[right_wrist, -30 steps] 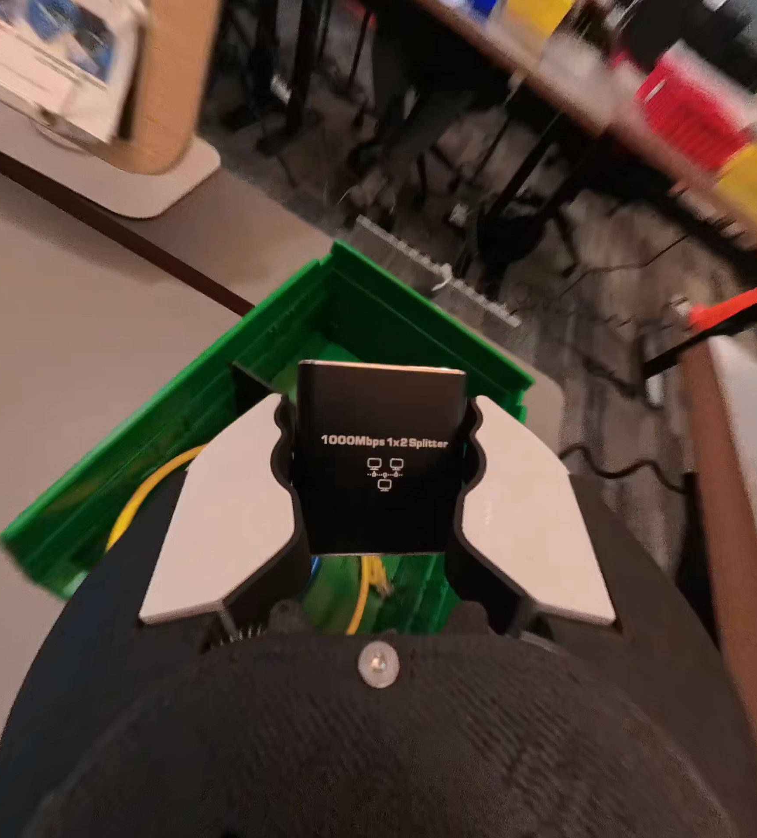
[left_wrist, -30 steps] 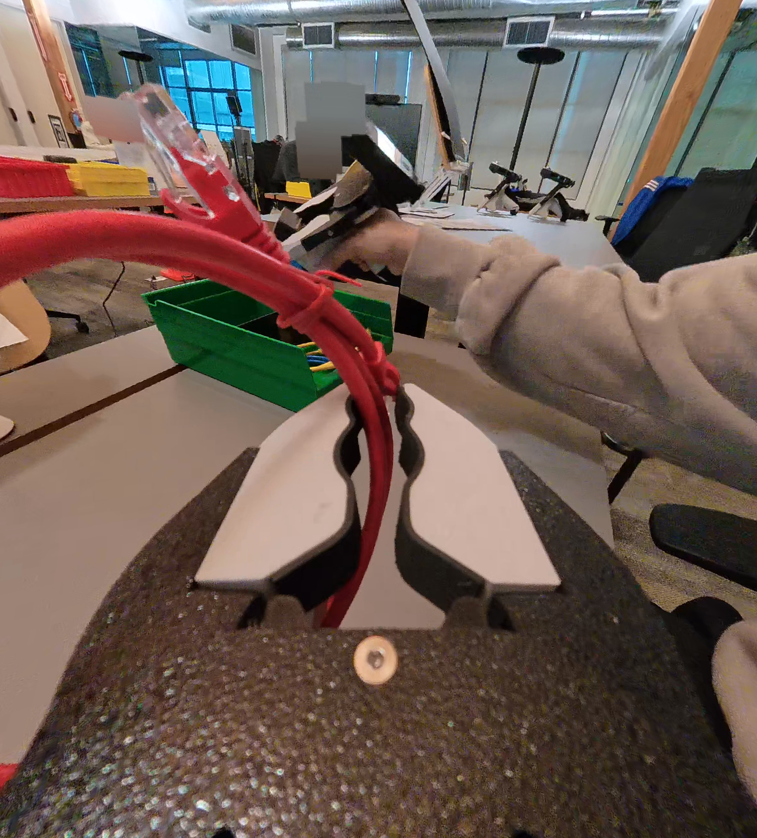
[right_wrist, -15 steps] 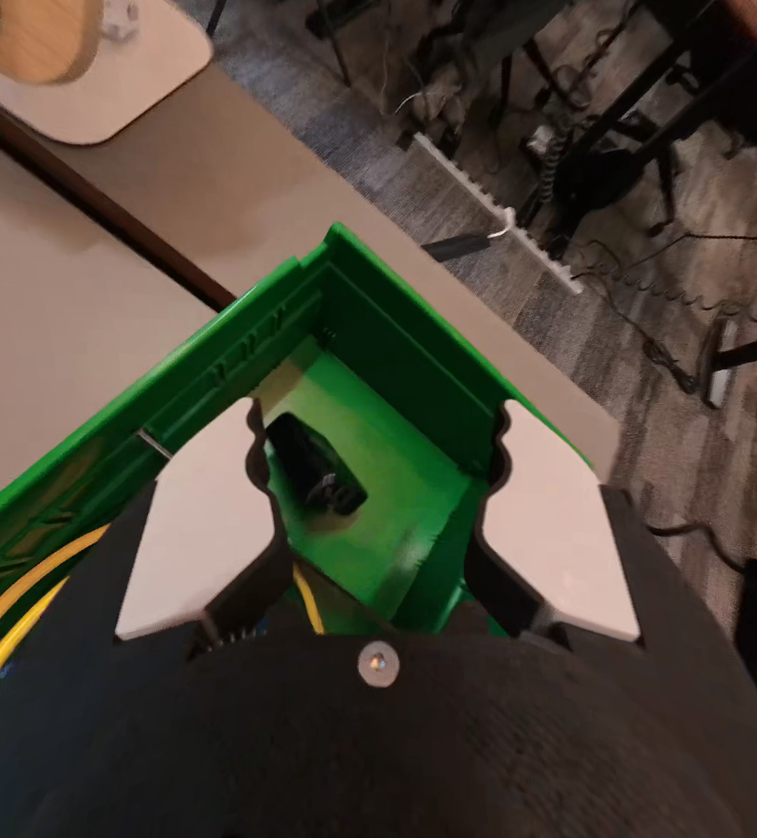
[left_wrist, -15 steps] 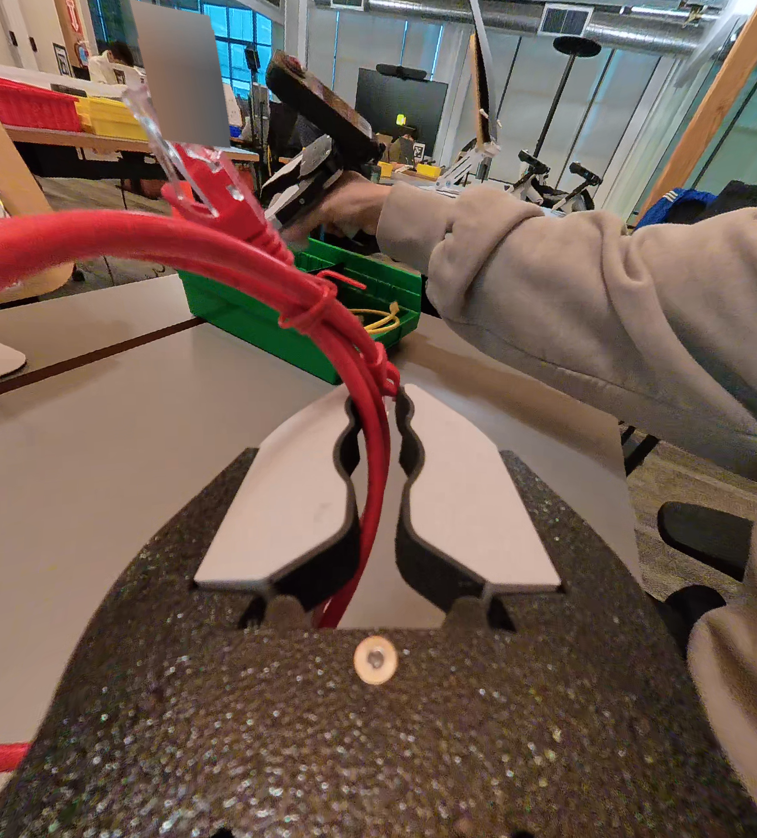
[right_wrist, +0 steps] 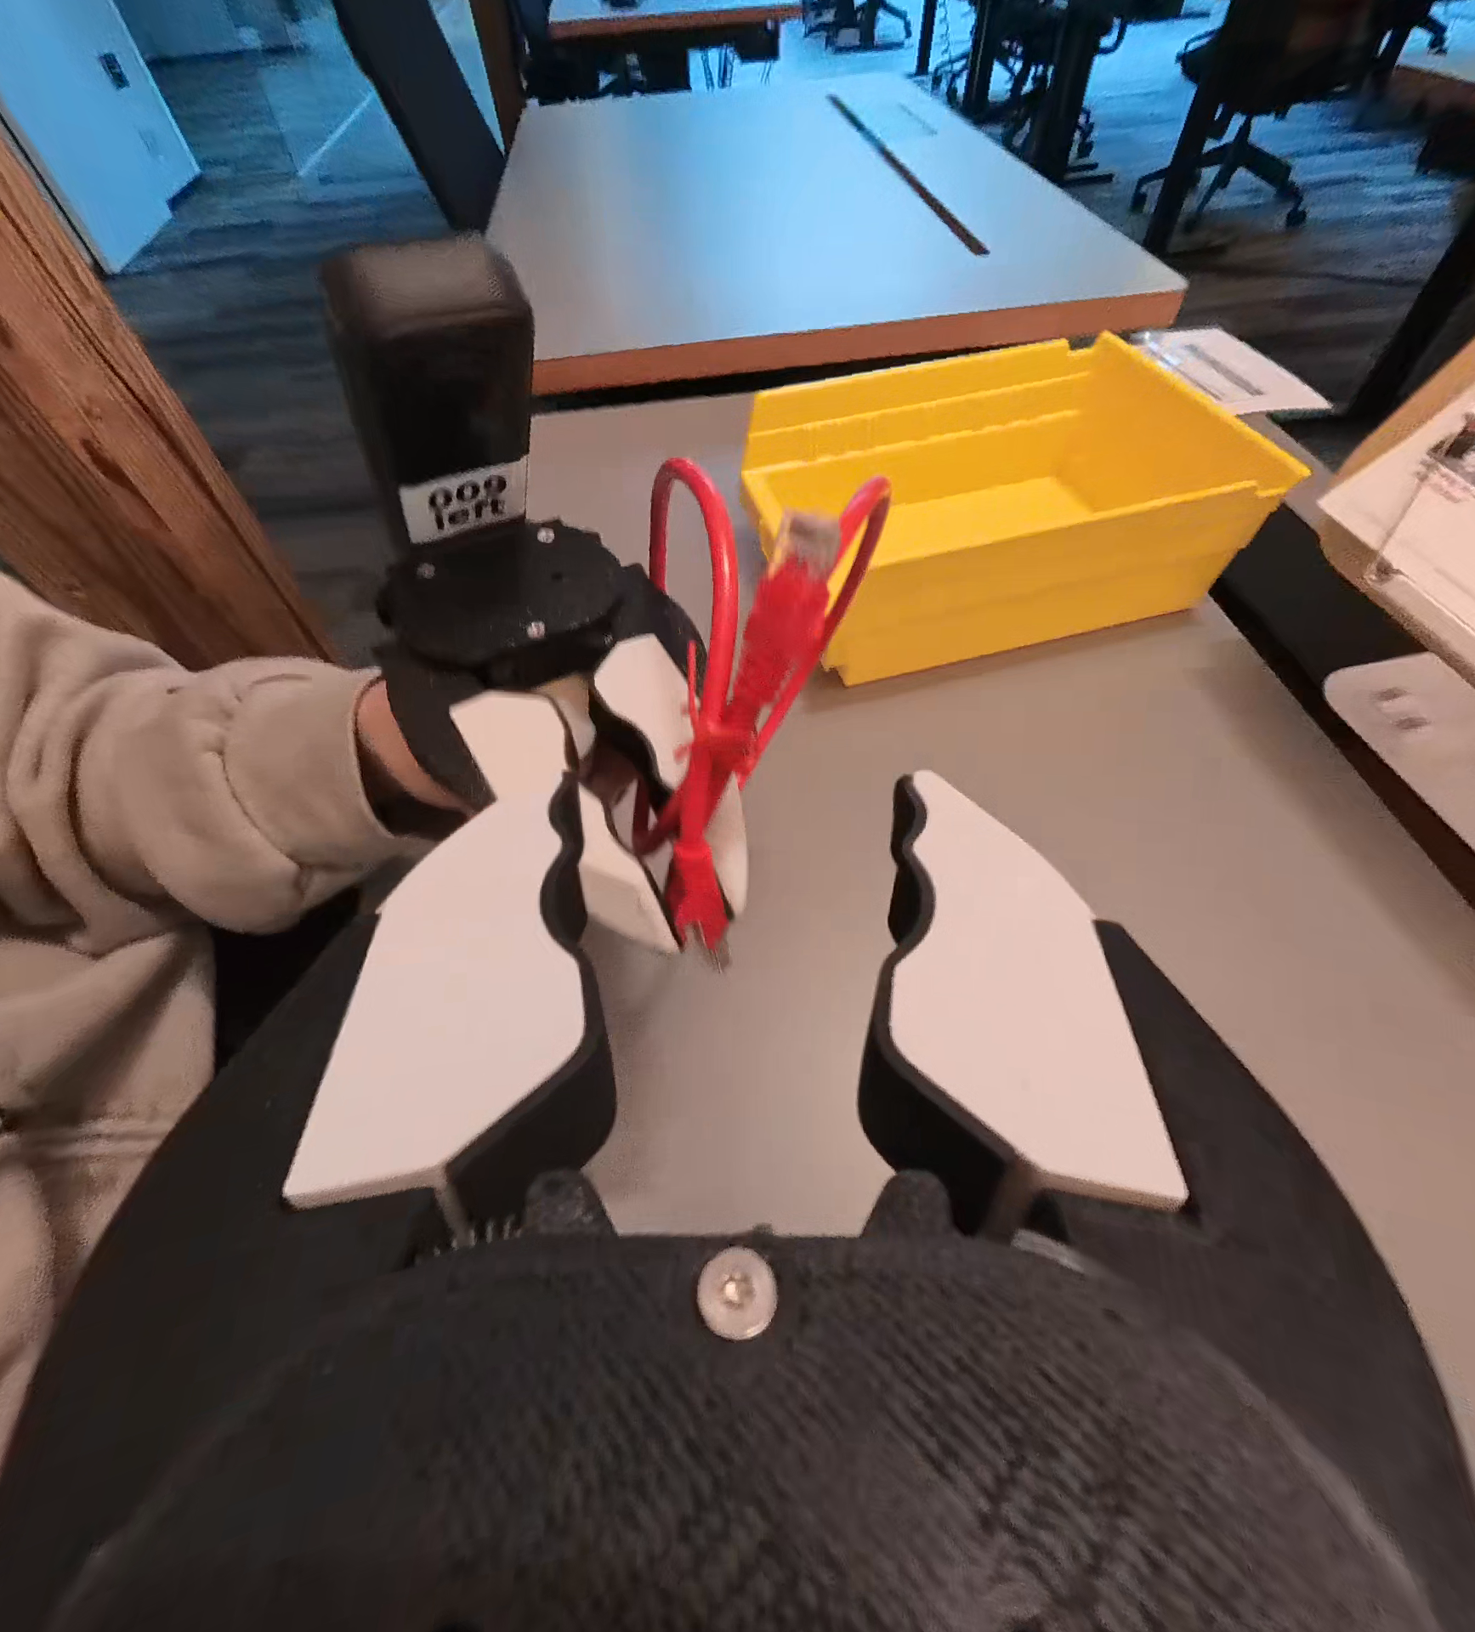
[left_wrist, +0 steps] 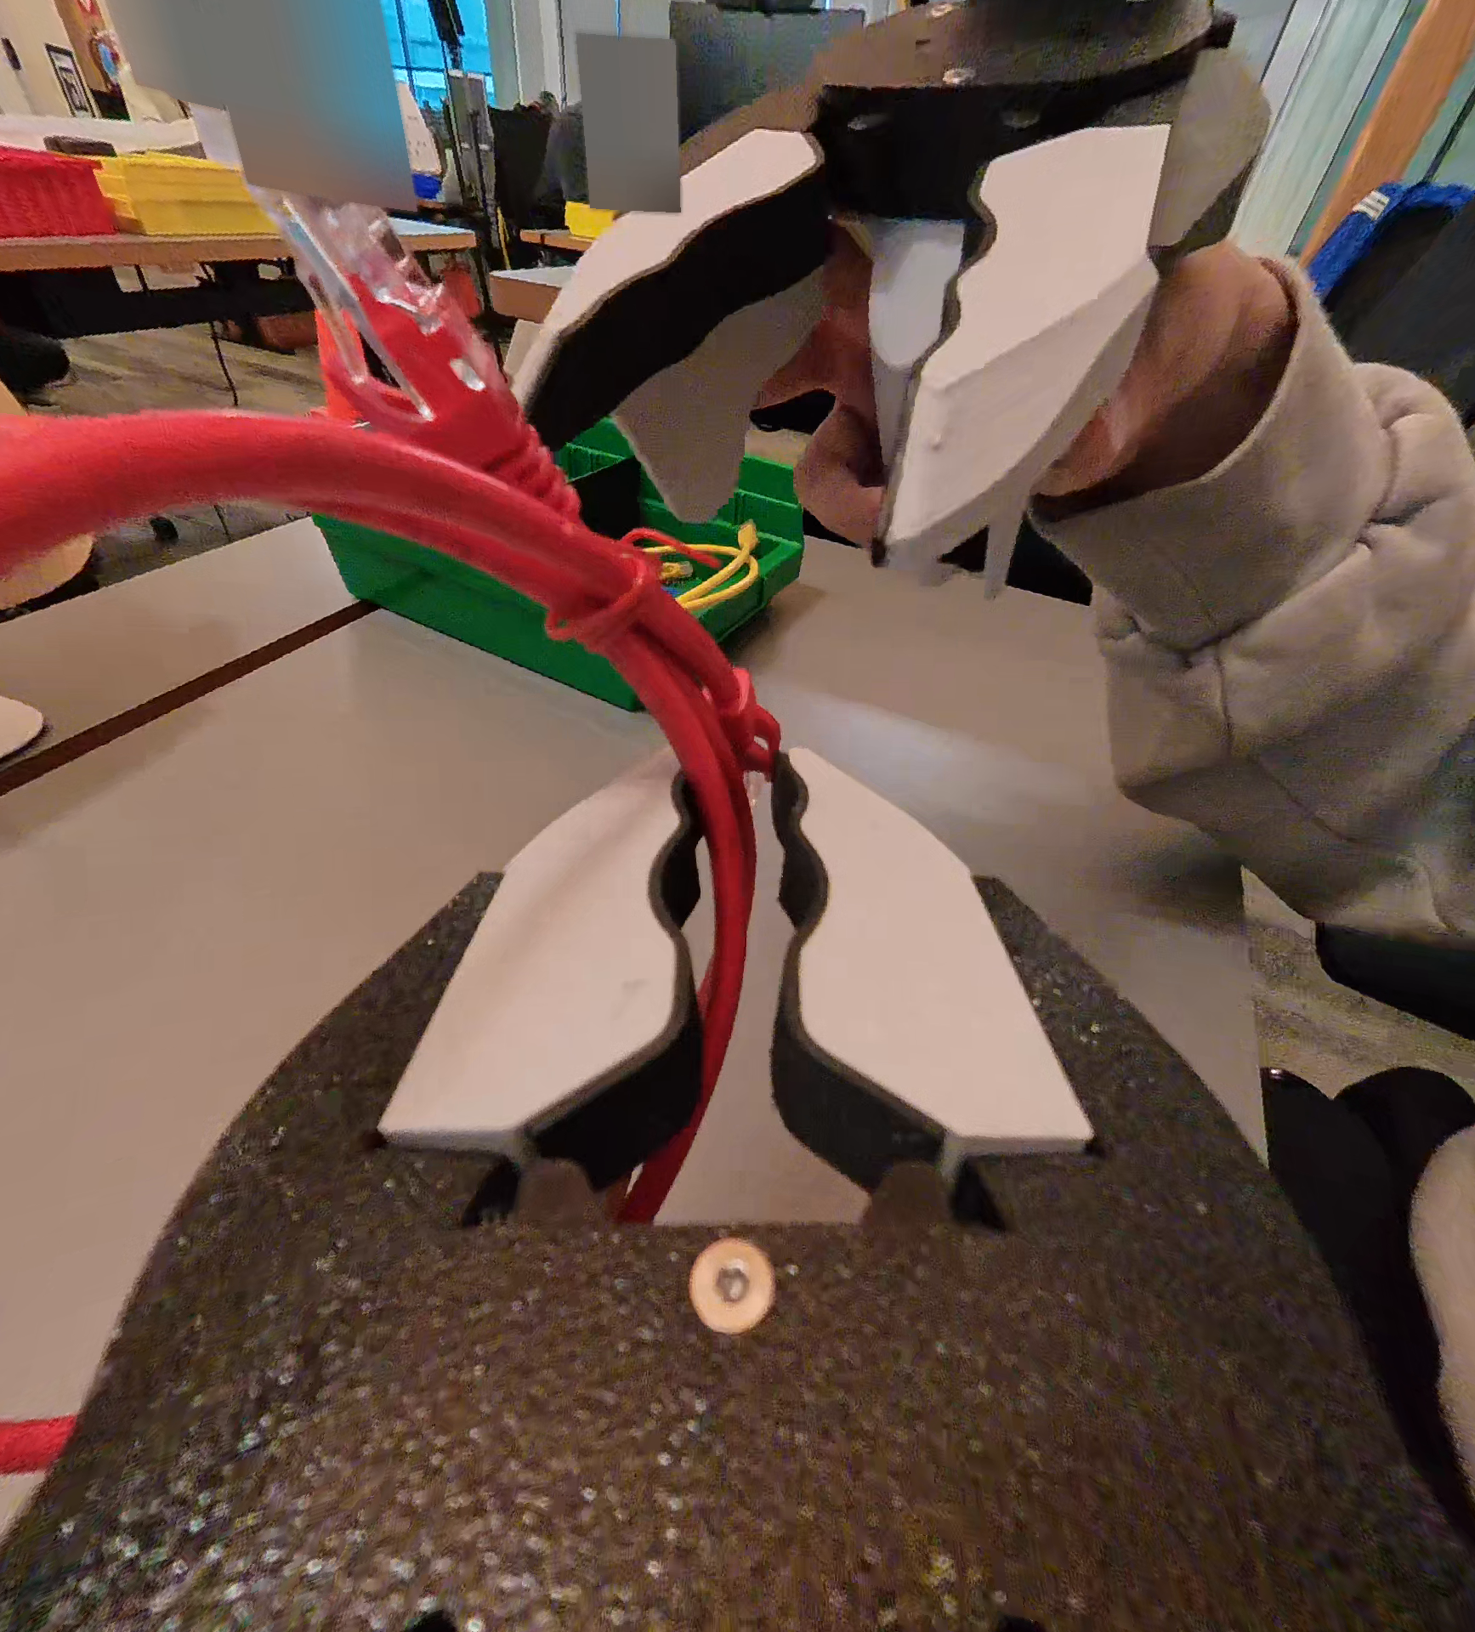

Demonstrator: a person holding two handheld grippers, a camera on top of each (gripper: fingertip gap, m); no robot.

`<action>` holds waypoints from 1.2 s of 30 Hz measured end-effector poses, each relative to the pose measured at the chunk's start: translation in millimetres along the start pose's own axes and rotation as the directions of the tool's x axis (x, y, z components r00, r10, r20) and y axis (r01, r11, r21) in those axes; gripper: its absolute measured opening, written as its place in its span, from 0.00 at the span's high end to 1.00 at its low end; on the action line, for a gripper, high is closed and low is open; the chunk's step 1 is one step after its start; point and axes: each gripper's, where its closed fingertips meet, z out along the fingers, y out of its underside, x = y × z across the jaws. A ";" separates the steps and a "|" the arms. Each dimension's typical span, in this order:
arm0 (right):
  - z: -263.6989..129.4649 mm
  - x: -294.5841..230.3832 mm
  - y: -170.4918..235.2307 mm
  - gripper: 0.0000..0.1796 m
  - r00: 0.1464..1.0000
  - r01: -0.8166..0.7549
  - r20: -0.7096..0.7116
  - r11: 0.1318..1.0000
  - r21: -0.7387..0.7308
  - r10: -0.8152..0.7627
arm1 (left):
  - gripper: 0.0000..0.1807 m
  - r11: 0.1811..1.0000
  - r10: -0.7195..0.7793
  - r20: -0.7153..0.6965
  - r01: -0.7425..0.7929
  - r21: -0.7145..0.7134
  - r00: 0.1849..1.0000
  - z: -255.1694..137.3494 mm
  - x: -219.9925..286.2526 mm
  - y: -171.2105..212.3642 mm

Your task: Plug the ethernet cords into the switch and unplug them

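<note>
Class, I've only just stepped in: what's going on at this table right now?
A person holds a two-finger gripper in each hand. The left gripper is shut on a coiled red ethernet cord, tied in a bundle, its clear-tipped plug pointing up. The right gripper is open and empty, facing the left one close by above the grey table. A green plastic bin holds yellow cords, and an empty yellow plastic bin sits on the table. No switch shows.

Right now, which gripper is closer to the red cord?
Left. The left gripper is shut on the red cord; the right gripper is open beside it, not touching.
</note>
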 end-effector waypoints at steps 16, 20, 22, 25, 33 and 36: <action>1.0 -5.9 12.7 0.91 0.979 0.105 -0.161 0.988 -0.112 -0.123 | 0.79 0.997 0.031 0.131 -0.022 -0.068 0.991 -5.7 18.0 -6.1; -28.8 23.3 18.6 0.91 0.961 0.043 -0.268 0.993 -0.106 -0.071 | 0.75 0.996 0.055 0.155 -0.043 -0.079 0.986 -6.4 19.9 -7.2; -47.5 36.6 17.7 0.91 0.952 0.010 -0.305 0.998 -0.068 -0.030 | 0.75 0.995 0.068 0.158 -0.055 -0.088 0.985 -5.5 21.6 -6.9; -81.3 59.5 19.3 0.91 0.922 -0.023 -0.387 0.999 -0.048 0.002 | 0.75 0.990 0.086 0.166 -0.066 -0.127 0.982 -2.9 20.2 -0.9; -197.2 122.5 28.8 0.91 0.797 -0.132 -0.577 0.984 0.121 0.178 | 0.76 0.986 0.058 0.158 -0.032 -0.165 0.986 3.6 13.5 15.7; -231.5 146.6 53.4 0.91 0.752 -0.173 -0.627 0.979 0.110 0.204 | 0.76 0.984 0.049 0.156 -0.020 -0.179 0.987 5.6 10.2 21.9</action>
